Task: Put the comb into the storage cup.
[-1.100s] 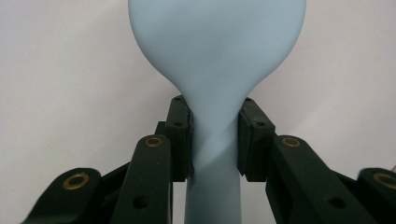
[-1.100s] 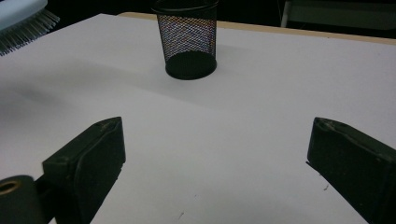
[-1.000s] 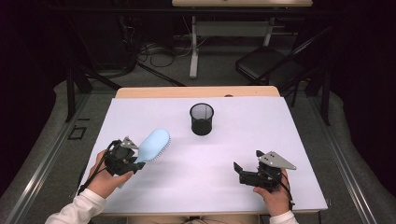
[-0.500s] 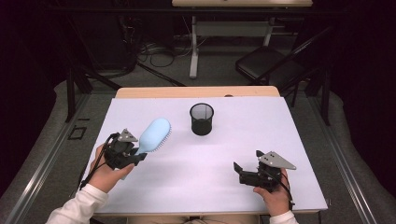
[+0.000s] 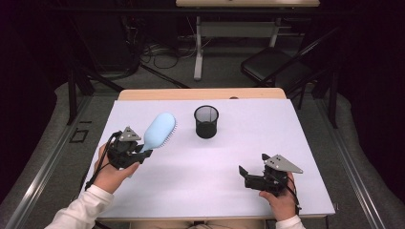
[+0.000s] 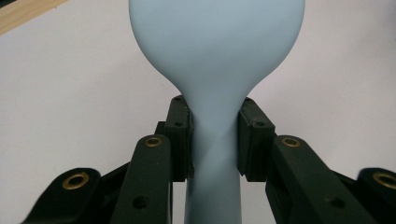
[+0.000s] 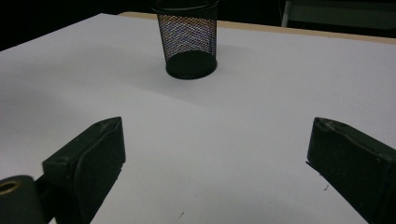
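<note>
Hairbrush (image 5: 159, 131), pale blue, is clamped by its narrow neck between the pads of the left gripper (image 5: 143, 153), its oval head raised off the white bench (image 5: 286, 143) and pointing up and away, left of the black mesh cup (image 5: 206, 121). The right gripper (image 5: 244, 175) rests low near the bench's front right, jaws wide apart with nothing between them, facing the cup.

Black mesh cup (image 5: 206, 121) stands on white table (image 5: 191, 176).
</note>
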The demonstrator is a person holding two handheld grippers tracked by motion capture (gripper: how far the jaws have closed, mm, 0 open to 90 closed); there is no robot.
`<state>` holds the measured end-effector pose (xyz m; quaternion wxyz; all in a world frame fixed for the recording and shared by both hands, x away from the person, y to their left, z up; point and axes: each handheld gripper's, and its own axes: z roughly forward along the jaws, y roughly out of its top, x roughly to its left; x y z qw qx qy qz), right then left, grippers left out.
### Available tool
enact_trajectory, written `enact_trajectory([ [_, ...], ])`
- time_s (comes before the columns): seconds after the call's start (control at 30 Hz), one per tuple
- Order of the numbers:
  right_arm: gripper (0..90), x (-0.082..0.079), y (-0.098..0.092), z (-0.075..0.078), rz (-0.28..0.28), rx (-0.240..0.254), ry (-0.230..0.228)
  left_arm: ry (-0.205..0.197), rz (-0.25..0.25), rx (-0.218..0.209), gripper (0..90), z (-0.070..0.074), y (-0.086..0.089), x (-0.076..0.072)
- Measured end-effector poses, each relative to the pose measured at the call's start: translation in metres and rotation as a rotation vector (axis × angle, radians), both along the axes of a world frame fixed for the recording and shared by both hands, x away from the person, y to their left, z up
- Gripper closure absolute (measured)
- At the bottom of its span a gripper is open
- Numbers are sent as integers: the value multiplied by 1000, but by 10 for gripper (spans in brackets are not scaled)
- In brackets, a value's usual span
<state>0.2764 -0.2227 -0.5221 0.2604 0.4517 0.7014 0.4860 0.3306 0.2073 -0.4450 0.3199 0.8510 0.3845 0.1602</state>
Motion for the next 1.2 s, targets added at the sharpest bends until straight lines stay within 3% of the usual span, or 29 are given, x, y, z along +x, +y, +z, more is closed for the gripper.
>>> enact_trajectory([
  [0.3,39,1,0,-1,1,0,-3,-45,2,-35,699,2,-8,7],
  [0.9,39,1,-1,-1,-2,2,4,-72,-21,-103,699,5,-36,24],
  [1.2,39,1,-1,-1,-1,3,4,-91,-25,-117,699,9,-45,30],
])
